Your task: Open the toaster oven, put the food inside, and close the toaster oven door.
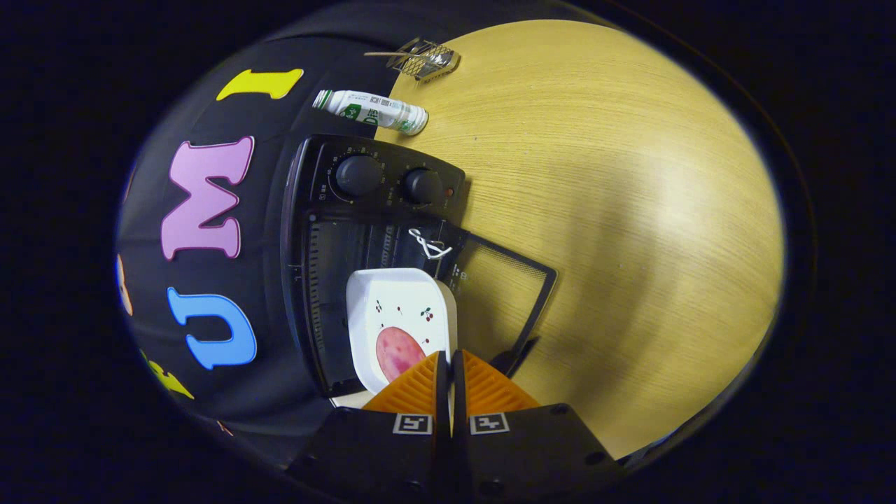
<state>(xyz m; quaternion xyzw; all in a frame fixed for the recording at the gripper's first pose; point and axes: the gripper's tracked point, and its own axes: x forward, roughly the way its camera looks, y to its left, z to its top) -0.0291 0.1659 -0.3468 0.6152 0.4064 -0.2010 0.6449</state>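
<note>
Gripper view looks along the gripper [450, 360], rolled so the scene lies sideways. Its jaws are drawn almost together, with only a thin slit between the two fingers, and they pinch the near rim of a white square plate [399, 308]; both fingers appear to press on that rim, though the exact contact is hidden behind their tips. The plate carries small cherry prints and a round pink slice of ham or similar meat [399, 352], which lies just ahead of the fingertips.

The plate sits partly inside the dark cavity of the black toaster oven [329, 280], with its near edge over the opening. The oven door [500, 294] is swung fully open, its glass pane showing the wooden surface [630, 210] through it, and a white cord loop [428, 243] hangs at the door's top edge. Two round knobs [358, 175] sit on the control panel beyond the cavity.

Beyond the oven, a white bottle with a green label [371, 110] lies on its side at the surface's edge, and a small wire rack [423, 58] rests further off.
</note>
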